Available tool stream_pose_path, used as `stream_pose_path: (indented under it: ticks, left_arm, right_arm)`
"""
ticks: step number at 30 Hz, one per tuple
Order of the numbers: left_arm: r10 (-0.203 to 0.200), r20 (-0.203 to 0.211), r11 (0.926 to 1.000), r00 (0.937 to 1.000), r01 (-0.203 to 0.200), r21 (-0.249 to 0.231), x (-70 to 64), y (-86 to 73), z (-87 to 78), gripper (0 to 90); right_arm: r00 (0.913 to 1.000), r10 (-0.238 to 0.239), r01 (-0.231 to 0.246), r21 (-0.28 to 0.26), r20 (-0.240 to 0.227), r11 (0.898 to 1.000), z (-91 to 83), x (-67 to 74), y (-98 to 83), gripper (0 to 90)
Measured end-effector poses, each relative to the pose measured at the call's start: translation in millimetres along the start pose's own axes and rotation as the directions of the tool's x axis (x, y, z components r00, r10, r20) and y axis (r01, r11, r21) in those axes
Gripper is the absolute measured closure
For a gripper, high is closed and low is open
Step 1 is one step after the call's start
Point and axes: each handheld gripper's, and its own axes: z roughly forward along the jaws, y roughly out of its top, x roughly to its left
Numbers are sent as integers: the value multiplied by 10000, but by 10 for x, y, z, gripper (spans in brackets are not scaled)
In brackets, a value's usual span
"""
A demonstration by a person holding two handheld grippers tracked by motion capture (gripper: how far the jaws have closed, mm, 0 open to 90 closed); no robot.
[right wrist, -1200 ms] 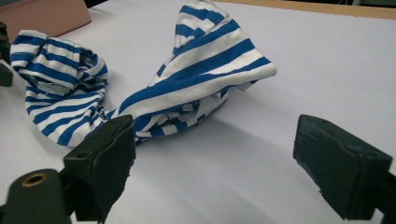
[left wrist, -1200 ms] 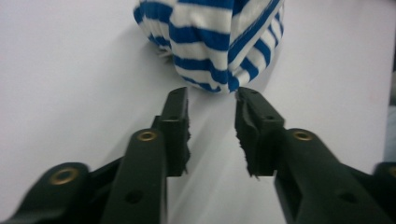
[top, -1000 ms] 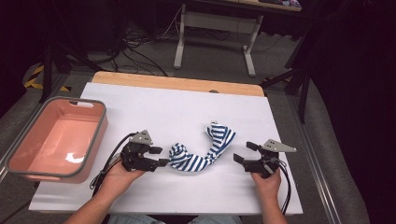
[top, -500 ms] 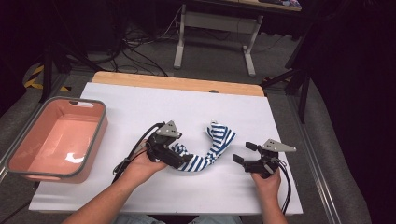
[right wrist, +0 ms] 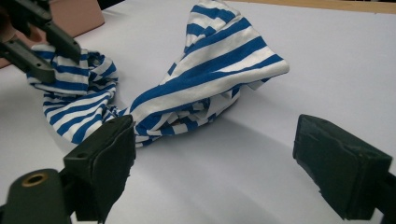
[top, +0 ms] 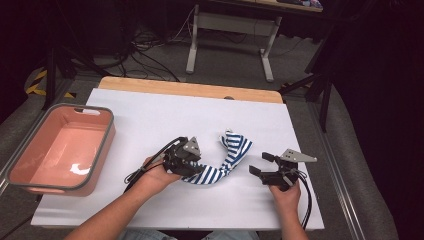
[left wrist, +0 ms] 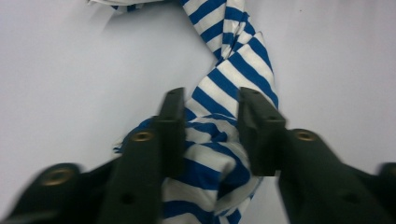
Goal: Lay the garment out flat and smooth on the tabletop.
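A blue-and-white striped cloth (top: 227,162) lies twisted on the white table cover (top: 150,115). My left gripper (top: 192,169) is at the cloth's left end. Its jaws have just been closing, and in the left gripper view they press from both sides on the bunched cloth (left wrist: 233,70), with the left gripper (left wrist: 212,107) pointing along the twist. My right gripper (top: 261,164) rests on the table just right of the cloth, open, with nothing between its fingers. In the right gripper view the cloth (right wrist: 210,70) lies ahead of the right gripper (right wrist: 217,140), and the left gripper (right wrist: 42,42) holds the far end.
A pink tub with a grey rim (top: 102,145) stands at the table's left edge. A strip of bare wood (top: 190,89) runs along the far edge. Table legs and cables lie on the floor beyond. Cables trail from both grippers toward the front edge.
My left hand moved right to the cloth's left end, where its jaws opened wide and then closed on the cloth. The right hand and gripper stayed still.
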Motion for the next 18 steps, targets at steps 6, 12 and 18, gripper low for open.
stream_pose_path:
  ticks: [6,12,18]
  left_arm:
    - [-257,-238,9997,9994,257,-38,46,-93,-152,838]
    - [-542,-263,9979,9982,551,346,73,-275,-233,866]
    - [-1221,-217,9916,9923,1229,392,145,-527,-325,851]
  right_arm:
    - [10000,13,-13,-17,6,10000,-2,-6,-2,135]
    - [10000,57,-57,-38,-9,10000,-3,-7,-3,135]
    - [10000,59,-59,-36,-10,10000,-3,-9,-5,135]
